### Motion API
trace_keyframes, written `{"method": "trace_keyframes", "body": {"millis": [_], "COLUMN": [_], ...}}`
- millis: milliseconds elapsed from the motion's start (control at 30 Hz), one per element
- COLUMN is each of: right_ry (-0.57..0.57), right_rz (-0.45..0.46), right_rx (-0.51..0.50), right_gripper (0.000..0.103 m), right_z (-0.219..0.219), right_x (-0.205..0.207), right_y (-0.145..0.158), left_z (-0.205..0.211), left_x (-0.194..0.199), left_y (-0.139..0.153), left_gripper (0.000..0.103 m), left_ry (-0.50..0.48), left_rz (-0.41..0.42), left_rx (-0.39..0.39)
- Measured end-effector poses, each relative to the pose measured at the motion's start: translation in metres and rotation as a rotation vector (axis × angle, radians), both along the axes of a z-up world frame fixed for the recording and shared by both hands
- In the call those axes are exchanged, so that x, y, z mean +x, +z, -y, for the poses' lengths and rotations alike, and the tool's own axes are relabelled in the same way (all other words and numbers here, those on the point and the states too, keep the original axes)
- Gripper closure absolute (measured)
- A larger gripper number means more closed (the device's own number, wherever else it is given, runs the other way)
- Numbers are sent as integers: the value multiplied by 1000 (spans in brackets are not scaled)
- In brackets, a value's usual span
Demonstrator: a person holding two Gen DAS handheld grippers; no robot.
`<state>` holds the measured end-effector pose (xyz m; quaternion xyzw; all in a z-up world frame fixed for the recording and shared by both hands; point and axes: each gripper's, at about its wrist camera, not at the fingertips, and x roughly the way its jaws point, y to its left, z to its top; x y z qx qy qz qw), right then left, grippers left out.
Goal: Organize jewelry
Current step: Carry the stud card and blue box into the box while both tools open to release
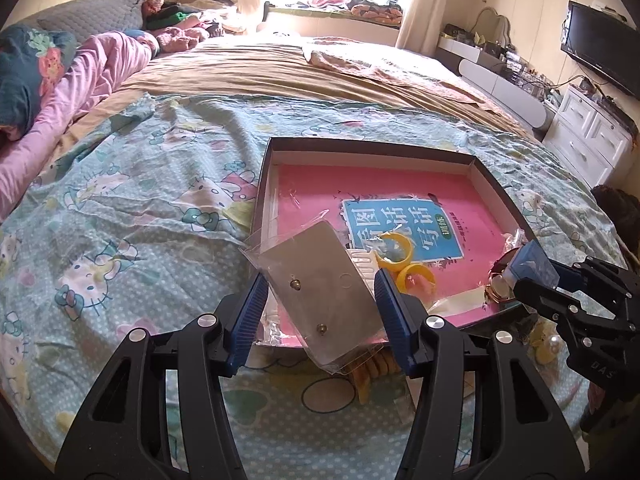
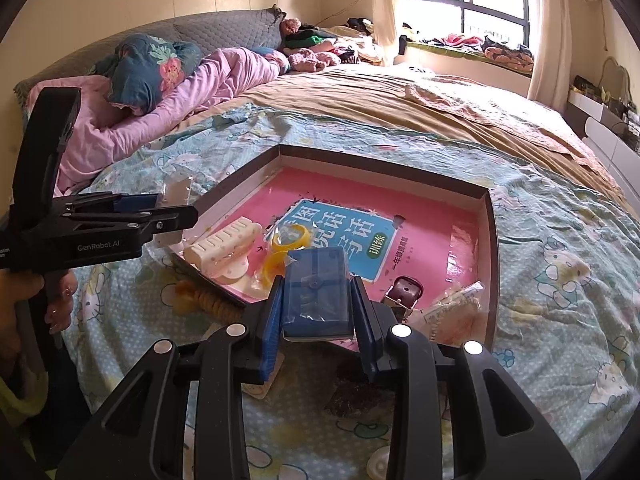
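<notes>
A shallow dark-walled tray (image 1: 496, 184) is seen lying on the patterned bedspread (image 1: 140, 200), with a pink booklet (image 1: 400, 184) covering its floor. Inside the tray, toward its 7 o'clock corner, a white hair clip (image 2: 224, 246) and two yellow rings (image 1: 400, 254) are found lying close together; the clip rests partly on the booklet near the tray's near wall. Toward the 5 o'clock corner a watch (image 1: 500, 282) and a crumpled clear packet (image 2: 452, 304) are noted. The left gripper (image 1: 320, 296) is clamped on a clear sleeve holding a grey earring card (image 1: 320, 280), on which two small studs are fixed; the card is held tilted over the tray's near left corner. The right gripper (image 2: 318, 300) is clenched on a small blue box (image 2: 316, 288), held above the tray's near edge. Outside the tray, on the bedspread just beyond its near wall, a yellow coiled hair tie (image 1: 376, 366) and a pearl ornament (image 1: 554, 344) are observed.
</notes>
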<state>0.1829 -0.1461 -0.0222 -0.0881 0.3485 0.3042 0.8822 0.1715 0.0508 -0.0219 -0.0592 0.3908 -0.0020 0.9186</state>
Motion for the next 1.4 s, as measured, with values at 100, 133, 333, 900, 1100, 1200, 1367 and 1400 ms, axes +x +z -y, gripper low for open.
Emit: {"method": "trace_keyframes", "body": {"millis": [100,133,333,900,1100,1200,1367,1400], "right_ry": [-10,-14,-29,-51,-58,-57,-55,-56], "right_rz": [-5,-6,0,-21,-22,-21,-5,-2], "right_rx": [-14,-17,-48,-67,-56,-45,-25,-19], "right_gripper": [72,72,72,66,59,54,44,40], "right_z": [1,1,2,4,5,7,11,12], "right_x": [6,8,19,34,30,27,17,16], "right_y": [-6,-8,-17,-27,-23,-18,-6,-3], "left_z": [1,2,2,2,3,6,8,9], "left_x": [6,7,19,28,28,27,23,22], "left_y": [-5,-6,-11,-18,-17,-16,-11,-9], "left_gripper": [56,56,56,56,48,45,40,38], "left_ry": [-6,-7,-7,-12,-13,-21,-24,-26], "left_rz": [-14,-17,-37,-58,-56,-48,-35,-32], "left_rx": [9,10,10,8,6,11,14,13]}}
